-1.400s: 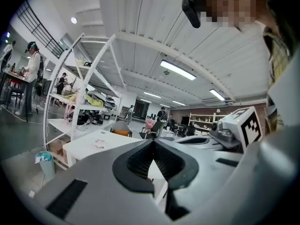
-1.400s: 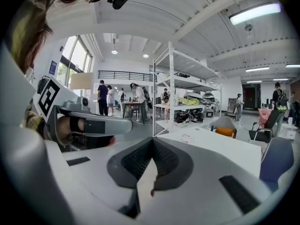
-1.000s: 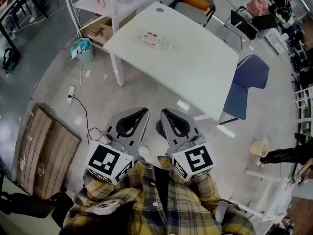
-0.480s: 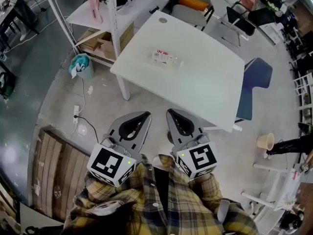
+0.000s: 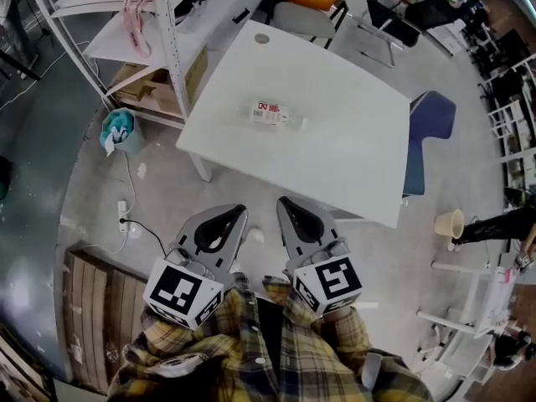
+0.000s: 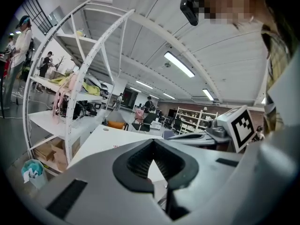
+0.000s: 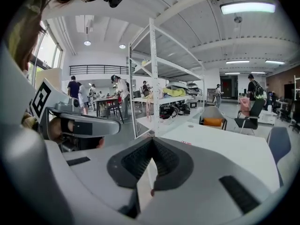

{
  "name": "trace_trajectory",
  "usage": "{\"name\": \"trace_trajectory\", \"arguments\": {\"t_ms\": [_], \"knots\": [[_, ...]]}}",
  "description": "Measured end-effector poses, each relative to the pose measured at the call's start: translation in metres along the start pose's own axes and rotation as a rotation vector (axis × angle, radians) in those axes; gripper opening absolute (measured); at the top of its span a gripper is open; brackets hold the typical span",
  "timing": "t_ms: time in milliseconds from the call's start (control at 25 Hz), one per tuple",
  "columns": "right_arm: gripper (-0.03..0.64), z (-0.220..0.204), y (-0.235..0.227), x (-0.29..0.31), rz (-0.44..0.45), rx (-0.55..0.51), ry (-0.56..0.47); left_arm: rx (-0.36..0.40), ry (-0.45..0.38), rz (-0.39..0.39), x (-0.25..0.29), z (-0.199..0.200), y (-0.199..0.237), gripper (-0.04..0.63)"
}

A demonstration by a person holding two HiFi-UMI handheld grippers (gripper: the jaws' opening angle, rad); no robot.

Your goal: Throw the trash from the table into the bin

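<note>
A clear plastic bottle with a red label lies on its side on the white table, left of the middle. A small teal bin with rubbish in it stands on the floor left of the table, by the shelf rack. My left gripper and right gripper hang side by side over the floor, short of the table's near edge. Both are shut and hold nothing. The left gripper view looks past its shut tips at the table and the bin. The right gripper view shows its shut tips and the bottle's label.
A white shelf rack stands at the table's left, with cardboard boxes on its low shelf. A blue chair is at the table's right end. A wooden board, a power strip with cable and a pale bucket are on the floor.
Both grippers, still shut, have come closer to the table's near edge. The table, bottle and bin have shifted in the head view as I stepped nearer.
</note>
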State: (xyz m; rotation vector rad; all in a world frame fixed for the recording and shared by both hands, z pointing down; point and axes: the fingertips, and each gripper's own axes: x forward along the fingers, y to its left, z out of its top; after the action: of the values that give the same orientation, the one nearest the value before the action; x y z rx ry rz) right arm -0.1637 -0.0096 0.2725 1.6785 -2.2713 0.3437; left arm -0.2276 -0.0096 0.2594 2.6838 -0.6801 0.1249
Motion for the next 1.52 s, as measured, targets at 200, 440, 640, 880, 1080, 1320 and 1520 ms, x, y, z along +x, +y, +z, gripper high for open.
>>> {"name": "trace_trajectory", "arguments": {"t_ms": [200, 440, 640, 880, 1080, 1320, 1520], "knots": [[-0.002, 0.006, -0.033, 0.028, -0.023, 0.006, -0.004, 0.001, 0.015, -0.008, 0.033, 0.006, 0.021, 0.007], [-0.002, 0.024, -0.082, 0.068, -0.013, 0.000, -0.015, 0.032, 0.006, -0.005, 0.088, 0.032, 0.048, 0.006], [-0.002, 0.037, -0.126, 0.097, -0.008, -0.006, -0.006, 0.039, 0.003, -0.003, 0.135, 0.053, 0.068, 0.006], [-0.002, 0.056, -0.166, 0.119, -0.001, -0.032, -0.015, 0.048, -0.005, 0.001, 0.178, 0.074, 0.084, 0.006], [-0.002, 0.060, -0.185, 0.137, -0.005, -0.039, 0.003, 0.051, -0.004, -0.006, 0.200, 0.085, 0.095, 0.006], [-0.002, 0.062, -0.193, 0.154, -0.022, -0.039, 0.003, 0.048, 0.005, -0.029, 0.215, 0.091, 0.114, 0.007], [-0.002, 0.072, -0.196, 0.161, -0.050, -0.031, -0.001, 0.047, 0.027, -0.044, 0.219, 0.095, 0.129, 0.007]]}}
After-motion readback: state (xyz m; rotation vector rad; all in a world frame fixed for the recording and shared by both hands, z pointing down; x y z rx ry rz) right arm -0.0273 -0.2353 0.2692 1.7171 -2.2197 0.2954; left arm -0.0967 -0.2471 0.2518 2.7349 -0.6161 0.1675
